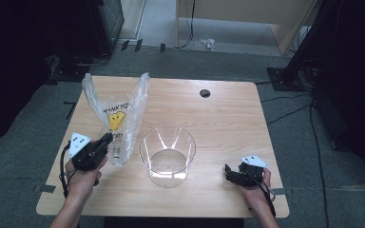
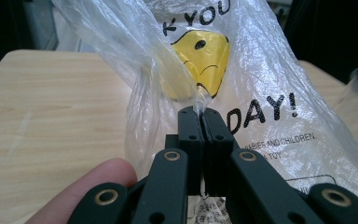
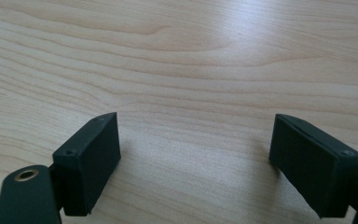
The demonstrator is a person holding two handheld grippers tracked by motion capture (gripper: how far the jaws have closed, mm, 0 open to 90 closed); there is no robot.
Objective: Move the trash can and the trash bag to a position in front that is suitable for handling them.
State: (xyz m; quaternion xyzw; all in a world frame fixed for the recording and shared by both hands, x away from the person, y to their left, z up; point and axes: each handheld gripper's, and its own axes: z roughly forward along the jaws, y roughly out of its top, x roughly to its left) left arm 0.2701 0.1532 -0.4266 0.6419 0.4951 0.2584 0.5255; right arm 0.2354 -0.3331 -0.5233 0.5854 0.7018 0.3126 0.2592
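The wooden table (image 1: 228,123) is a pale rectangular slab with rounded corners, fine lengthwise grain and 1 dark round hole near its far edge. All positions below are given relative to the clear bin (image 1: 167,154), which stands upright at the table's middle front.

The clear bin is a rigid, transparent, round container that flares toward its rim. Its mouth faces up and is unobstructed, which judging by the layout suits it to receive a liner.

The plastic bag (image 1: 116,116) stands just left of the bin, apart from it. It is thin, crinkled, translucent film with a yellow face print and black lettering; its 2 handles rise upward. It holds this upright shape because it is pinched low on its near side.

The left gripper (image 2: 199,112), left of the bin and nearer the front edge, has its 2 black jaws closed on a fold of the bag film.

The right gripper (image 3: 193,154) rests on the table right of the bin, well apart from the bag. Its jaws stand wide with nothing between them, probably kept ready to take the opposite side.
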